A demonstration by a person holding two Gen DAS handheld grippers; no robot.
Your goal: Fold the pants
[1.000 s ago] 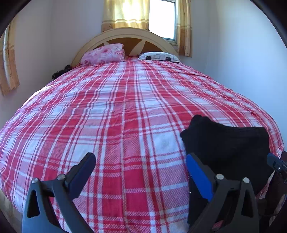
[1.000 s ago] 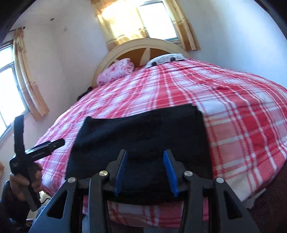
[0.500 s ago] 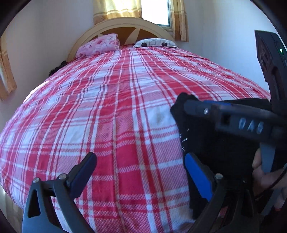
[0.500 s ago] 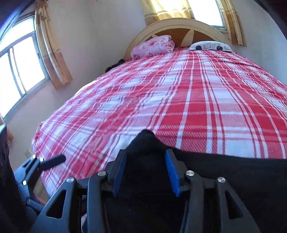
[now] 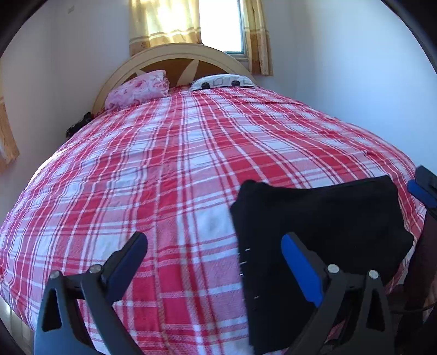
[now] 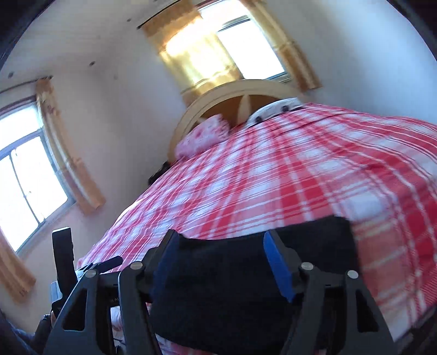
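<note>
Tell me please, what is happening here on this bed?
A person with a gripper in each hand is folding black pants on a bed with a red plaid cover. The pants lie folded into a compact stack near the foot edge. The right gripper has just been opening, and its pads stand apart over the fabric without pinching it. The left gripper is wide open beside the stack.

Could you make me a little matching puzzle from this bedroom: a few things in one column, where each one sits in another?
Things:
1. pants
2. pink pillow
3. curtain
4. spotted pillow

Places:
A. hanging at the window
B. by the headboard, left
C. by the headboard, right
D. near edge of the bed, folded

Pairs: 1-D, 2-B, 3-A, 4-C
</note>
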